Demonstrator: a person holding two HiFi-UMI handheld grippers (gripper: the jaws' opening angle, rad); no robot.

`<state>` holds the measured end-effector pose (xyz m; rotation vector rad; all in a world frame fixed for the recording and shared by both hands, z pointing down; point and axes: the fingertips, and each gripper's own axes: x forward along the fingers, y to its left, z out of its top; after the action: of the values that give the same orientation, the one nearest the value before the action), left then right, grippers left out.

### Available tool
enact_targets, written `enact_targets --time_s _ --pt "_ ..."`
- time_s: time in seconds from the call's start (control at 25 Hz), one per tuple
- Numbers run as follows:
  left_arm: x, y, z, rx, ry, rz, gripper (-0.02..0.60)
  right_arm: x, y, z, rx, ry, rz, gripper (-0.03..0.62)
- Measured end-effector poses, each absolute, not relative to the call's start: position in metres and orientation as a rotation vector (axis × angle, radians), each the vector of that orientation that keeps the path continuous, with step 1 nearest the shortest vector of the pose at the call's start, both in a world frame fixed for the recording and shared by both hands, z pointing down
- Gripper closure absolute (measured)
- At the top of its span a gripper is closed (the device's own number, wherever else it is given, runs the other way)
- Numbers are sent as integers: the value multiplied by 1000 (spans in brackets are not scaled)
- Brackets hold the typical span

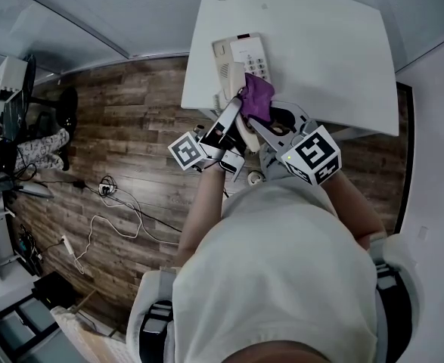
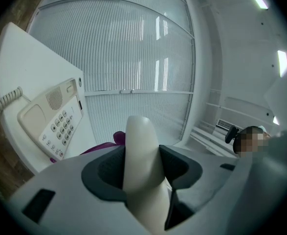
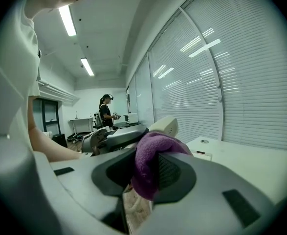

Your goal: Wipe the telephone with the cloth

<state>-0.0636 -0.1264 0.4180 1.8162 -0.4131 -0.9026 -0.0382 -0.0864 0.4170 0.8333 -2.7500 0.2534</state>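
Over the telephone base [image 2: 50, 119] on the desk [image 1: 327, 59], we are gripping the handset [image 2: 139, 136] in our left tool [image 2: 142, 163] and the purple cloth [image 3: 155, 148] in our right tool [image 3: 145, 173].

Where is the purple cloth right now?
In the head view the purple cloth is near the upper middle, clamped in the right gripper, beside the handset that the left gripper holds.

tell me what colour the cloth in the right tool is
Purple; the cloth shows best in the right gripper view, pinched in the right tool.
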Motion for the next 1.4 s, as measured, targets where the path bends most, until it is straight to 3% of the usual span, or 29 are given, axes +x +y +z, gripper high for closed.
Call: enact_targets --time_s 0.64,1.4 --pt "-72 -130 413 1830 -491 -923 360 -35 -58 420 698 -2742 187 485" --pt "-77 -133 407 1837 -520 -961 360 -10 -33 443 689 -2699 362 485"
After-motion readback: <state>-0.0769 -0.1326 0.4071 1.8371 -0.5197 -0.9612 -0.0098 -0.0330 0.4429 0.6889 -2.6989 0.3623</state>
